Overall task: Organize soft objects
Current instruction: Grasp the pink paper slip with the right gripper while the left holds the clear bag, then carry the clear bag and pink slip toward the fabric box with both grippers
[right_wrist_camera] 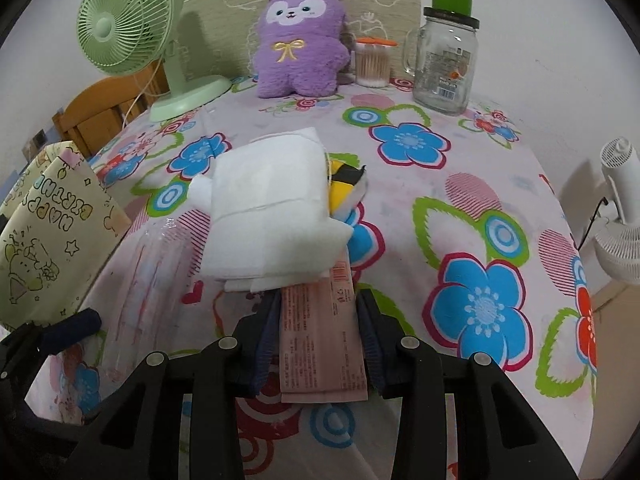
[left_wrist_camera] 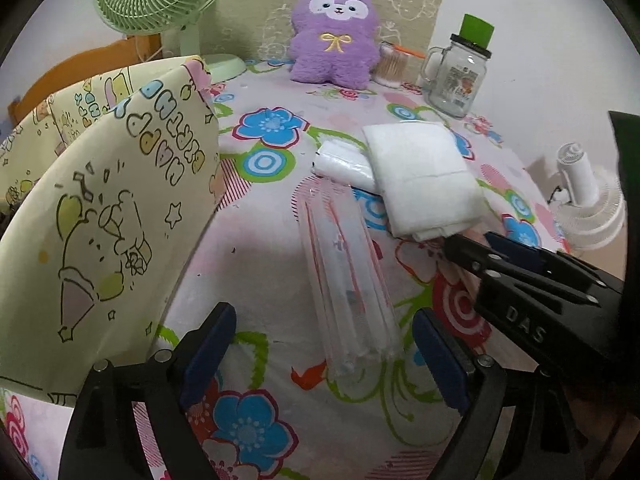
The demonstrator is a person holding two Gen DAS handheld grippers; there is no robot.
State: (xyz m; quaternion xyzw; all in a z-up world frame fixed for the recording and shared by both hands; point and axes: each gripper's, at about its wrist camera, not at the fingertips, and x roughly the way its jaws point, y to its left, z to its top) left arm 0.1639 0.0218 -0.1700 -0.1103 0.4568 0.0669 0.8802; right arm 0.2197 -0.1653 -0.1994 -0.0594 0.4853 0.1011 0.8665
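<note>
A pink packet [right_wrist_camera: 320, 344] under the white cloth [right_wrist_camera: 272, 208] mid-bench is gripped by the right tongs [right_wrist_camera: 316, 340], likely for moving, while the left tongs [left_wrist_camera: 320, 356] are spread wide around a clear sleeve [left_wrist_camera: 344, 276].

Bare floral table [right_wrist_camera: 460, 216] lies open on the right; the gift bag [left_wrist_camera: 100, 220] walls the left edge; fan [right_wrist_camera: 120, 24], plush toy [right_wrist_camera: 298, 36] and jar [right_wrist_camera: 446, 64] line the back.
</note>
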